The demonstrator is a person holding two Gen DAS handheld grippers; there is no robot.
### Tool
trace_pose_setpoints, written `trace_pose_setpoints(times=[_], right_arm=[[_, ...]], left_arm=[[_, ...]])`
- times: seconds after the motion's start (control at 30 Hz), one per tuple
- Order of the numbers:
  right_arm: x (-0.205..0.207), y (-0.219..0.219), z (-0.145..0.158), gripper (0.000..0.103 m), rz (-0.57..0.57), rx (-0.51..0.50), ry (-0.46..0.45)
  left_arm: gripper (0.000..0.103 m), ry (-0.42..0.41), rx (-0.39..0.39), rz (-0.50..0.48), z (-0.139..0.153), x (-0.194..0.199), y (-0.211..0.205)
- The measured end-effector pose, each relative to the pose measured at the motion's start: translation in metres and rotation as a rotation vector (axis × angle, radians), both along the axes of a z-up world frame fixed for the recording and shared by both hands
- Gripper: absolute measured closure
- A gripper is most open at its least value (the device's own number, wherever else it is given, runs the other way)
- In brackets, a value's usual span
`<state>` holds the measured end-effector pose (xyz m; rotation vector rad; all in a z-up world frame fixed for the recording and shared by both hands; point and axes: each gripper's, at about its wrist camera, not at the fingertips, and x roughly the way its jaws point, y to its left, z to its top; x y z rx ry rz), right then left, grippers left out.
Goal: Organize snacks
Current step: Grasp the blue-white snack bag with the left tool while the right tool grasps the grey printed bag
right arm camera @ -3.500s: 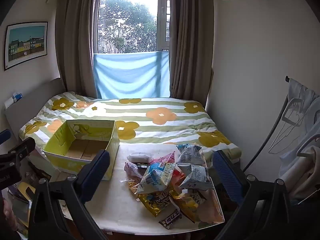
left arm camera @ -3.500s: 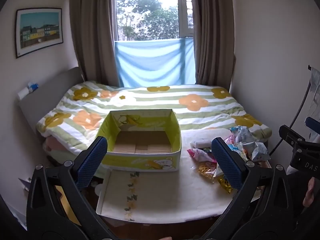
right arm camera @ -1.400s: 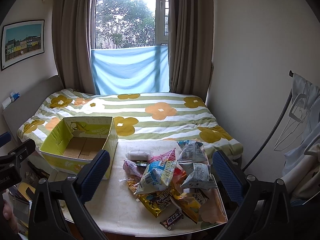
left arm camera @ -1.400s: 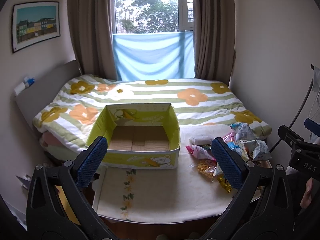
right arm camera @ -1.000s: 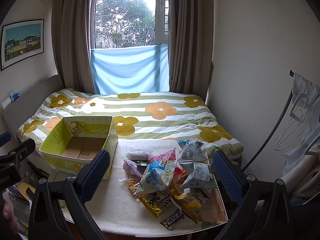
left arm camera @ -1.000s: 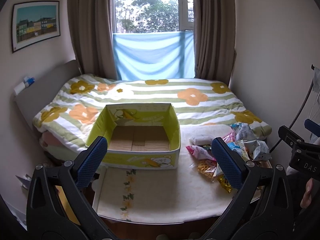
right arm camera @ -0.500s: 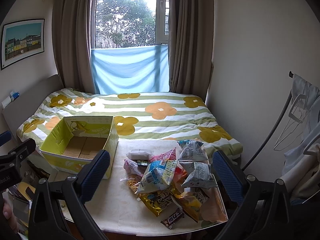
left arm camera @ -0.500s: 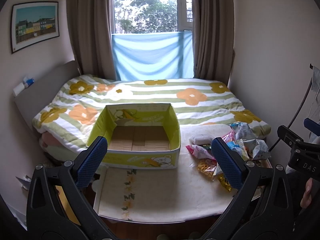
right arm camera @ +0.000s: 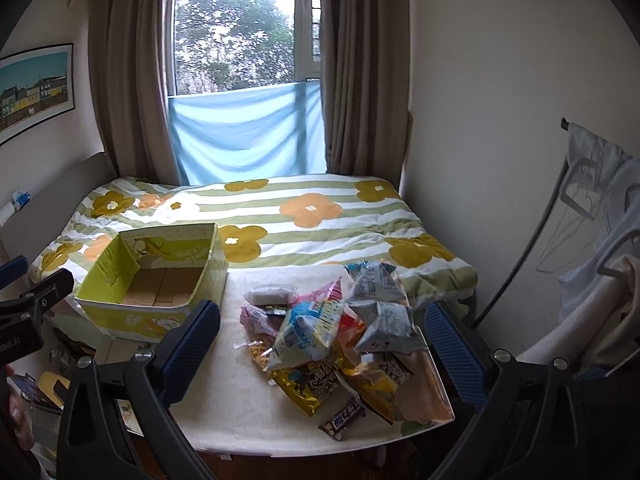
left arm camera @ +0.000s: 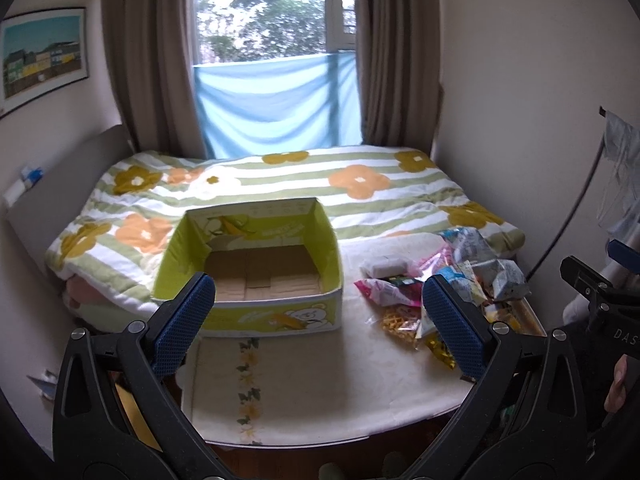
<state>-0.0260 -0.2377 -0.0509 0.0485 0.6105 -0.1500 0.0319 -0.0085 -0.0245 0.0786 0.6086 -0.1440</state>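
Observation:
An empty yellow-green cardboard box [left arm camera: 256, 312] [right arm camera: 132, 316] stands open on the left of a cream-topped table [left arm camera: 320, 376] [right arm camera: 240, 396]. A pile of snack packets [left arm camera: 452, 276] [right arm camera: 340, 336] lies on the table's right side, with a white wrapped pack [right arm camera: 270, 294] at its far edge and a chocolate bar [right arm camera: 342, 424] nearest me. My left gripper [left arm camera: 316, 316] hovers open, short of the box, holding nothing. My right gripper [right arm camera: 320, 340] hangs open in front of the snack pile, also with nothing in it.
A bed with a green-striped flower quilt [right arm camera: 304, 216] sits right behind the table. Curtains and a window [right arm camera: 240, 32] fill the far wall. A clothes rack with hangers [right arm camera: 592, 208] stands at the right. A person's fingers [left arm camera: 618, 380] hold the right gripper.
Both wrist views have shifted only slightly; the left one has turned a little to the left. Neither gripper has changed its opening, and the snacks and box lie as before.

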Motion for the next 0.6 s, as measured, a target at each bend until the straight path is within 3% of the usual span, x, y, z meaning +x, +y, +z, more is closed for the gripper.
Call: trace_pose_setpoints(times=[0.33,0.6], right_arm=[[0.001,-0.053,-0.028,0.001,-0.103,0.085,0.101],[0.057,-0.111,-0.056,0.001,-0.064,0.176,0.215]], left_arm=[[0.0,0.157,-0.077,-0.189,-0.04,0.042,-0.049],[0.0,0.37,-0.126,-0.243,-0.092,0.099,-0.13]])
